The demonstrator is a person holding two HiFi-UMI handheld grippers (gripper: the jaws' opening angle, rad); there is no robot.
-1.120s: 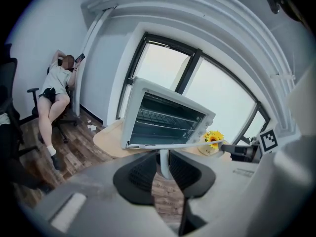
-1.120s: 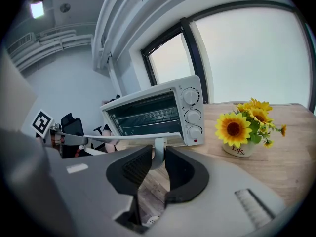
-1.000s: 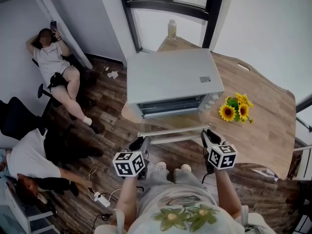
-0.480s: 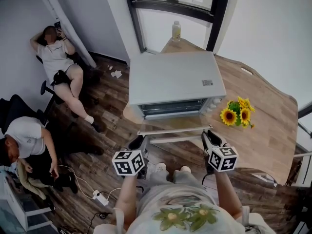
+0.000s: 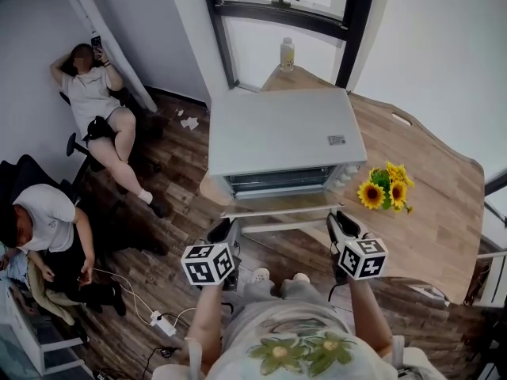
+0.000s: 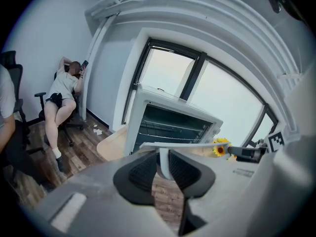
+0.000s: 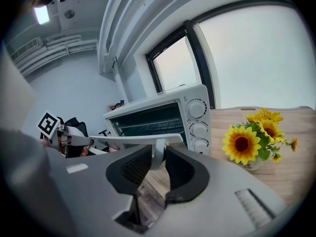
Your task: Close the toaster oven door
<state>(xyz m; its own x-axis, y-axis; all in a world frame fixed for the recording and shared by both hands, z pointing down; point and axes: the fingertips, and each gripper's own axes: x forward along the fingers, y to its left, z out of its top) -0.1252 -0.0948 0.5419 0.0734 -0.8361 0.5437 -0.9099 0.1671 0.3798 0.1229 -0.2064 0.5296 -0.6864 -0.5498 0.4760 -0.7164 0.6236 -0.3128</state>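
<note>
Head view: toaster oven [image 5: 277,129] at the table's [image 5: 428,204] left end, door [image 5: 273,209] dropped flat toward the person, its handle [image 5: 285,226] running left–right. Left gripper [image 5: 224,232] and right gripper [image 5: 339,224] each pinch a handle post at its own end, jaws partly closed — closing looks to mean lifting up and away.

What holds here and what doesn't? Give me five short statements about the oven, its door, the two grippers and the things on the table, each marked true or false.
1. The toaster oven door hangs open, folded down. True.
2. The left gripper is empty. False: its jaws are closed on a post of the door handle.
3. Sunflowers stand on the table beside the knob end of the toaster oven. True.
4. The right gripper grips a control knob. False: it is closed on the handle's other post.
5. The bottle stands on top of the oven. False: it stands behind it, by the window.
</note>
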